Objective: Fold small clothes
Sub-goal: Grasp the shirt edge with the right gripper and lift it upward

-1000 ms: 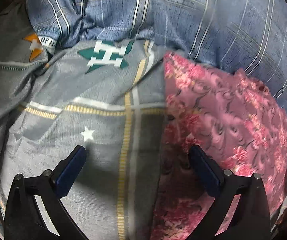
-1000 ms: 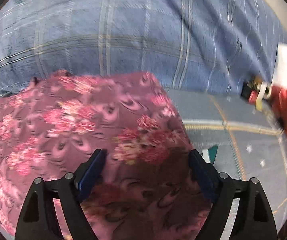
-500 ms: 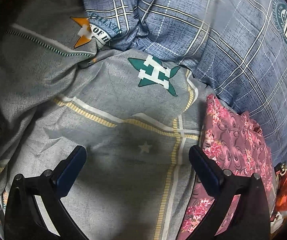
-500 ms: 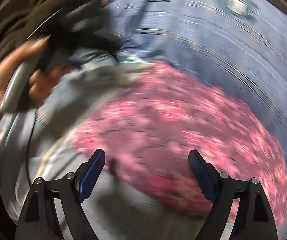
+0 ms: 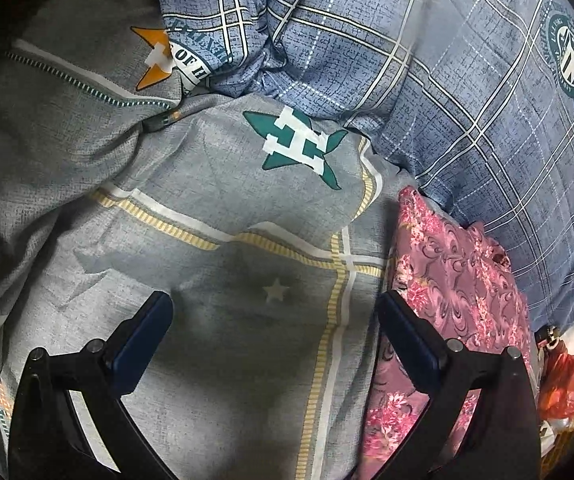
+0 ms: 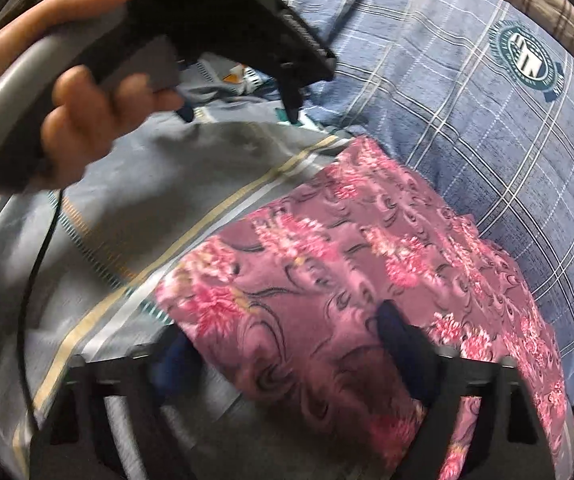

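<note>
A pink floral garment (image 6: 359, 280) lies folded flat on the grey bedsheet (image 6: 135, 200); in the left wrist view it (image 5: 459, 280) is at the right. My right gripper (image 6: 287, 344) is open, its jaws wide apart over the garment's near left corner. My left gripper (image 5: 273, 320) is open and empty over the grey sheet, left of the garment. The left gripper also shows in the right wrist view (image 6: 243, 116), held in a hand at the upper left.
A blue plaid quilt (image 5: 427, 60) bulges along the far side, touching the garment. A red bag and white packet (image 5: 563, 368) lie at the far right. The grey sheet (image 5: 207, 220) has a green H logo.
My left gripper has swung left, off the garment, over the grey sheet. My right gripper has turned left, bringing the garment's left corner and the left hand into view. Both stay open.
</note>
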Demonstrator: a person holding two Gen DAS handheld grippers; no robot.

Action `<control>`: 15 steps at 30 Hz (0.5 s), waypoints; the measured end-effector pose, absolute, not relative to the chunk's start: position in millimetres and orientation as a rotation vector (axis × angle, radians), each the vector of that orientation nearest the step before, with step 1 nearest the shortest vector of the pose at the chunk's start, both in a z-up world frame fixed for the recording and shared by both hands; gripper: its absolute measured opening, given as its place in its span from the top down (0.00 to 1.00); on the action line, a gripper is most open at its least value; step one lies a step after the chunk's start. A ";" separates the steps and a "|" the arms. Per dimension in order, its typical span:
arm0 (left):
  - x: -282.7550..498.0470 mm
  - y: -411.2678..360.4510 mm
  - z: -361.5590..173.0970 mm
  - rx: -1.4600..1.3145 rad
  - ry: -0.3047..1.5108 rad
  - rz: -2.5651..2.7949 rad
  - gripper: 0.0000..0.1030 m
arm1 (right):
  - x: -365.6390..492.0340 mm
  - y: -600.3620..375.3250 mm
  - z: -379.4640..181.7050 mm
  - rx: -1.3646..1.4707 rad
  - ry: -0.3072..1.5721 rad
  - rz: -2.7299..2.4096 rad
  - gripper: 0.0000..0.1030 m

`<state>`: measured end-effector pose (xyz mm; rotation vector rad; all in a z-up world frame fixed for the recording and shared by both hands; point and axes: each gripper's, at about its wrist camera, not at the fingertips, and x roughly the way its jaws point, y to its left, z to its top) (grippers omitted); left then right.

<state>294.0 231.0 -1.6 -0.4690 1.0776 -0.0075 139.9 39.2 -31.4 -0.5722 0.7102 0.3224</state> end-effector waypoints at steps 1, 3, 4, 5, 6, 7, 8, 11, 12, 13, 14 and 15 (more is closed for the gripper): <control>294.1 231.4 -1.5 -0.482 1.077 -0.017 0.00 | 141.5 36.2 -27.8 -0.556 0.725 0.318 0.93; 295.0 231.7 -2.5 -0.524 1.083 -0.047 0.00 | 142.1 25.0 -14.5 -0.483 0.707 0.333 0.93; 295.6 231.1 -3.1 -0.559 1.104 -0.090 0.00 | 139.4 20.3 -7.7 -0.461 0.690 0.324 0.94; 296.6 229.0 -4.2 -0.596 1.107 -0.125 0.00 | 137.4 13.1 1.7 -0.422 0.668 0.320 0.94; 297.4 226.9 -4.7 -0.616 1.109 -0.149 0.00 | 136.4 8.4 7.3 -0.396 0.658 0.321 0.94; 298.5 223.5 -5.5 -0.647 1.110 -0.186 0.00 | 135.1 2.7 13.6 -0.366 0.649 0.320 0.94; 299.7 218.5 -6.3 -0.686 1.109 -0.235 0.00 | 134.8 -0.6 17.3 -0.349 0.645 0.322 0.94; 302.7 201.8 -7.6 -0.764 1.111 -0.353 0.00 | 133.4 -8.8 23.1 -0.316 0.641 0.328 0.94; 303.8 197.0 -7.0 -0.778 1.111 -0.381 0.00 | 132.9 -10.5 23.2 -0.309 0.641 0.330 0.94; 304.5 191.3 -6.7 -0.791 1.110 -0.408 0.00 | 132.3 -11.1 22.7 -0.305 0.640 0.332 0.95; 305.4 185.7 -6.6 -0.799 1.110 -0.430 0.00 | 132.0 -11.8 22.2 -0.301 0.638 0.334 0.95; 306.5 180.0 -7.4 -0.800 1.114 -0.445 0.00 | 131.3 -11.9 22.3 -0.297 0.638 0.337 0.95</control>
